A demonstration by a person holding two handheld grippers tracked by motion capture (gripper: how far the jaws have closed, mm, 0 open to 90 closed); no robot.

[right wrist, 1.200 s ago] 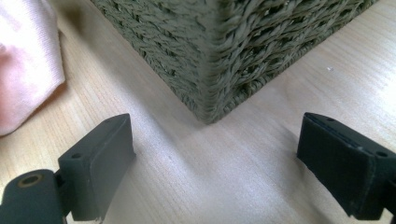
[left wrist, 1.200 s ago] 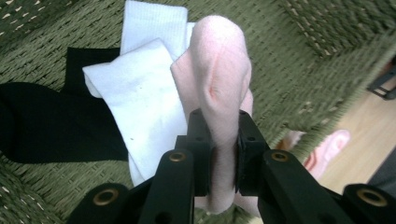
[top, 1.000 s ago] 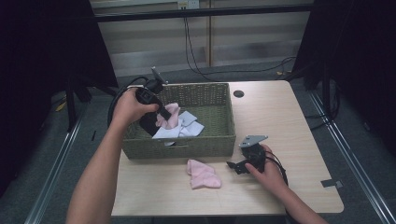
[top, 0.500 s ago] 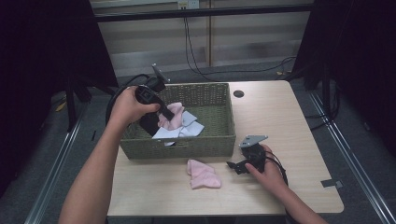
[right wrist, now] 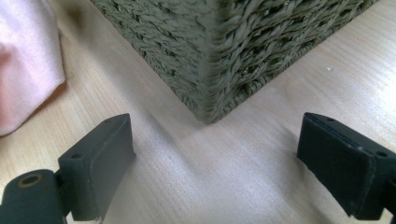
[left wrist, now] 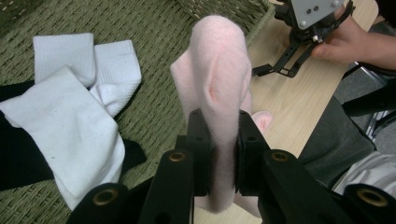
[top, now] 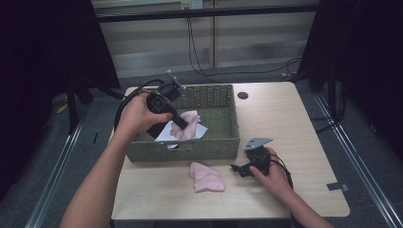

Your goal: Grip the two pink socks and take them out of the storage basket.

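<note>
A: Where is the pink sock (left wrist: 219, 93) right now?

B: Clamped between the fingers (left wrist: 198, 140) of the left gripper (top: 177, 122), over the inside of the woven basket (top: 228, 142). In the left gripper view the two black pads press on it from both sides; the sock rises between them and folds over at the top.

A: Is it off the basket floor?

B: In the left gripper view it stands clear above the weave. In the high view it hangs from the gripper over the white socks (left wrist: 79, 112), and I cannot tell whether its lower end touches them.

A: What else lies in the basket?

B: The white socks, overlapping in a loose pile, and something black (left wrist: 18, 158) beneath them at the edge of the left gripper view.

A: And the second pink sock (top: 206, 176)?

B: Flat on the counter (top: 294, 123), just in front of the basket's near wall, well below the held one in the high view.

A: The other hand?

B: The right gripper (top: 241, 169) rests low on the counter beside that sock, pointing toward it. Its fingers (right wrist: 100, 158) stand wide apart with nothing between them; the right gripper view looks past them at the basket's corner, with the pink sock's edge at the left.

A: Anything past the counter?

B: Cables (top: 199, 52) run down along the grey floor behind it.
</note>
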